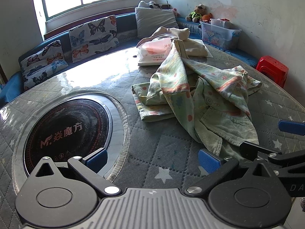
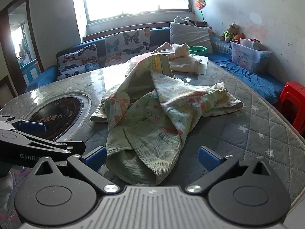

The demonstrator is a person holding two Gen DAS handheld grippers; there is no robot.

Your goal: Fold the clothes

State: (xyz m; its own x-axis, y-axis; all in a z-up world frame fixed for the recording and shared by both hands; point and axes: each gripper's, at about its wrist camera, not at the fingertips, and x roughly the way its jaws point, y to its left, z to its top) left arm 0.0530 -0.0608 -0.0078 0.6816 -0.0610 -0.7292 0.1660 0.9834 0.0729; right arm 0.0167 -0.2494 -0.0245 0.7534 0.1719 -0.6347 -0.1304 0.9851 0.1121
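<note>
**Clothes lying in a heap on the quilted table**

Left wrist view: clothes [image 1: 200, 97] are sprawling across the table [image 1: 152, 152], with a tissue pack [image 1: 154, 52] and cream cloth [image 1: 183, 42] sitting behind them. A round cooktop [image 1: 66, 129] is lying just left. The left gripper [image 1: 151, 159] is hovering wide open, holding nothing, over bare quilting beside the heap's near hem.

Right wrist view: the right gripper [image 2: 152, 157] is gaping open with the green hem lying between its fingers, not pinched. Bare table is stretching rightward toward the edge, a red stool [image 2: 293, 103] standing beyond it.
</note>
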